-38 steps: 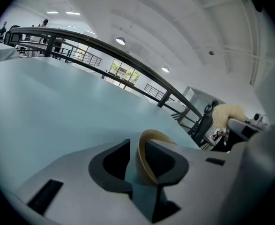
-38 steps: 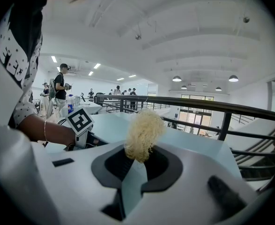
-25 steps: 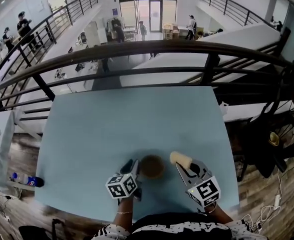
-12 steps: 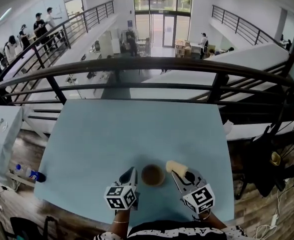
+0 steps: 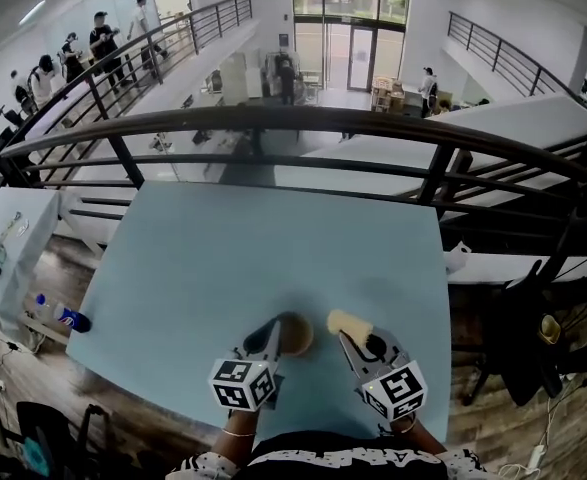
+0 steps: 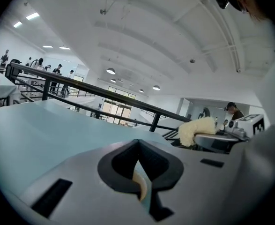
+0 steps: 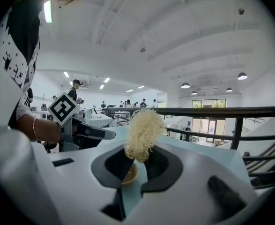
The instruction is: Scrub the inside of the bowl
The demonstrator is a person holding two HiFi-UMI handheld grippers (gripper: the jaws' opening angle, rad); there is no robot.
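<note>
Head view: left gripper (image 5: 272, 331) clamps the small brown round bowl (image 5: 299, 335) by its rim; right gripper (image 5: 354, 337), pinching a pale yellow fibrous scrubber (image 5: 345, 321), should press it inside the steadied bowl.

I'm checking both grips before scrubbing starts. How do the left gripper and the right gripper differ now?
The left gripper pinches the brown bowl by its thin rim; the right gripper clamps a pale, fibrous scrubber. The left gripper's jaws nearly meet; the right gripper's stand apart round the scrubber's thicker bulk. Both are shut on something.
</note>
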